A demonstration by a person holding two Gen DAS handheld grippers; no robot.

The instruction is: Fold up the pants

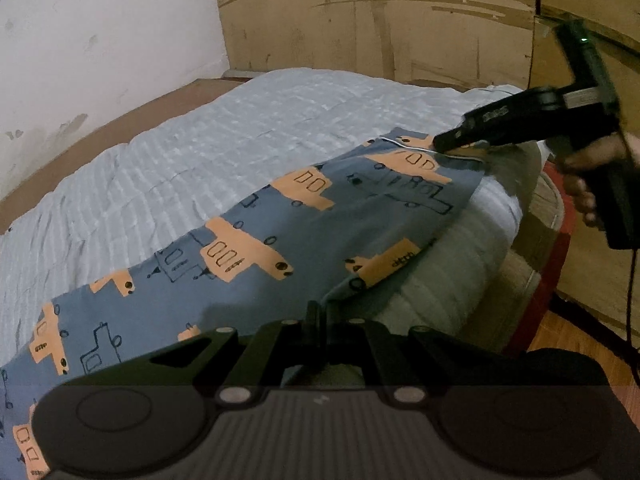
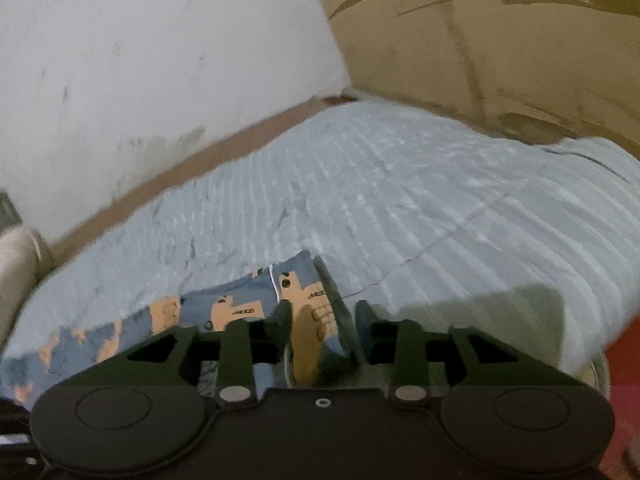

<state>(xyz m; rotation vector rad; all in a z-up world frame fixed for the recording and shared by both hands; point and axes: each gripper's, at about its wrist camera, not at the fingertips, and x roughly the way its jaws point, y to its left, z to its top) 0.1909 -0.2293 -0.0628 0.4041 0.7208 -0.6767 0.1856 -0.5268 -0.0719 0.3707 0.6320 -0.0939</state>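
Observation:
Blue pants (image 1: 248, 256) printed with orange vehicles lie stretched along the near edge of the bed. My left gripper (image 1: 322, 312) is shut on the pants' near edge, its fingers pressed together. My right gripper (image 1: 440, 145), held by a hand at the far right, meets the pants' far corner by a white-piped hem. In the right wrist view the pants (image 2: 240, 304) bunch up between the fingers of the right gripper (image 2: 322, 312), which stand apart around the thick fabric and hold it.
A pale blue striped quilt (image 1: 240, 148) covers the bed. A white wall (image 1: 104, 40) is at the left and wooden panelling (image 1: 380, 20) behind. A red and wooden bed frame (image 1: 548, 248) and orange floor (image 1: 568, 336) lie at the right.

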